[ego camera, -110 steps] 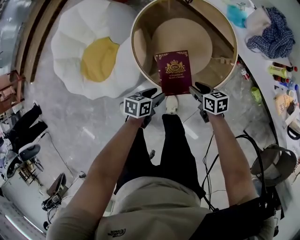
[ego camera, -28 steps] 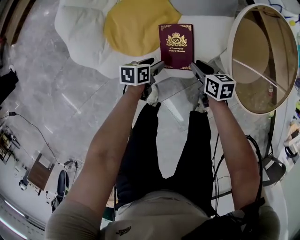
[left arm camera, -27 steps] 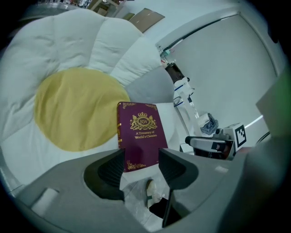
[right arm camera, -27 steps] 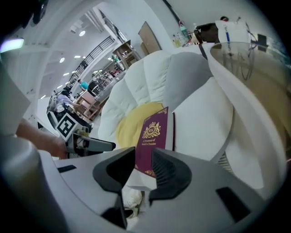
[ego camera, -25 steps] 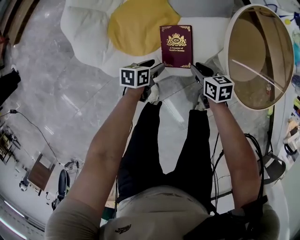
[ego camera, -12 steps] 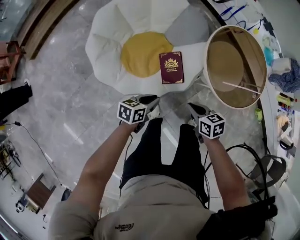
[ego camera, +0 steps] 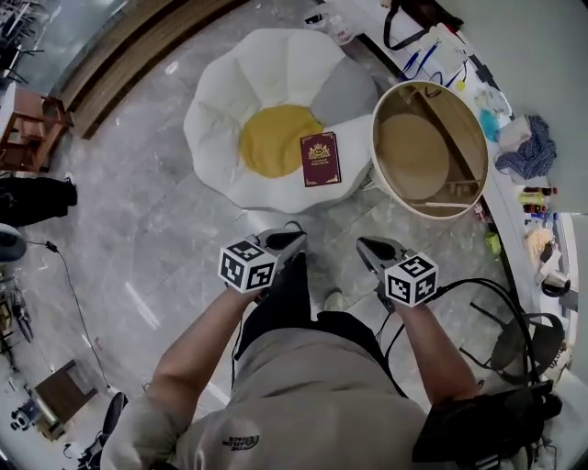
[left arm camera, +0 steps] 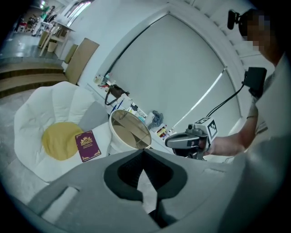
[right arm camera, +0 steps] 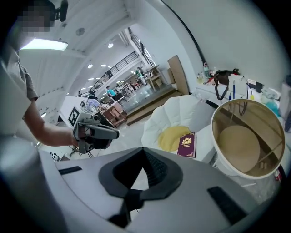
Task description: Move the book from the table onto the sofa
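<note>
The dark red book (ego camera: 321,159) with gold print lies flat on the white flower-shaped sofa (ego camera: 230,92), at the right edge of its yellow centre. It also shows in the left gripper view, book (left arm camera: 87,145), and the right gripper view, book (right arm camera: 187,145). My left gripper (ego camera: 296,238) and right gripper (ego camera: 364,245) hang side by side over the floor, well back from the sofa. Both are shut with nothing between their jaws. The round wooden table (ego camera: 429,147) stands right of the sofa, without the book.
A long white counter (ego camera: 514,184) runs along the right with a blue cloth (ego camera: 531,147), bottles and a black bag (ego camera: 413,14). A chair (ego camera: 524,335) and cables sit at the lower right. Wooden steps (ego camera: 119,64) cross the upper left. Grey marble floor surrounds the sofa.
The book went from the round table to the sofa between the grippers. Since a second ago both grippers have let go, drawn back from it and shut; the view has risen.
</note>
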Available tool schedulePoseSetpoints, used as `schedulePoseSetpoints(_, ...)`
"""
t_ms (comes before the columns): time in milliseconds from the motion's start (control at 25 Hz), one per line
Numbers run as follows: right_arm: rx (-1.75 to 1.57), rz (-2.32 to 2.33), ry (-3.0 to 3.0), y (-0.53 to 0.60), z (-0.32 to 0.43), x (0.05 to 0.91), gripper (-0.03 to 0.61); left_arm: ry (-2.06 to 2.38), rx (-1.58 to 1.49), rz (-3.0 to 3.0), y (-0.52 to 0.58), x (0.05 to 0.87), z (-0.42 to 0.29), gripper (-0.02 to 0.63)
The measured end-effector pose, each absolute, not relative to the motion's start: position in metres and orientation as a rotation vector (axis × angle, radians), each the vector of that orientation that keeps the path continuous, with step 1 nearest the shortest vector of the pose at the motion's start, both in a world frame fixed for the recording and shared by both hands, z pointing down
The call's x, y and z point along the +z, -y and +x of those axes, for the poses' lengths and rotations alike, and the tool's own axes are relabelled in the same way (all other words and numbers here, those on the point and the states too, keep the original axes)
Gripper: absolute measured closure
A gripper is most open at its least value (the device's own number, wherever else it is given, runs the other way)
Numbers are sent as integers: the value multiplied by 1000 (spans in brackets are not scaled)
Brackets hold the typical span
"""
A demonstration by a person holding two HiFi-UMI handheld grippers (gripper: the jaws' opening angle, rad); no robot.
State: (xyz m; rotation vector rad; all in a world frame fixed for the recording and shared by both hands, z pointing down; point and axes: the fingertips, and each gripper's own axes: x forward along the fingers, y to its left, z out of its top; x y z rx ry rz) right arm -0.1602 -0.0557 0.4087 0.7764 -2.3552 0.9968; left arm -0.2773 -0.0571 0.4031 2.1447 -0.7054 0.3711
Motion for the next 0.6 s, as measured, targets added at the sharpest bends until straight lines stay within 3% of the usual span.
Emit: schedulePoseSetpoints(600, 759, 744, 2523, -143, -53, 293, 566, 645, 367, 2380, -158, 267, -130, 606)
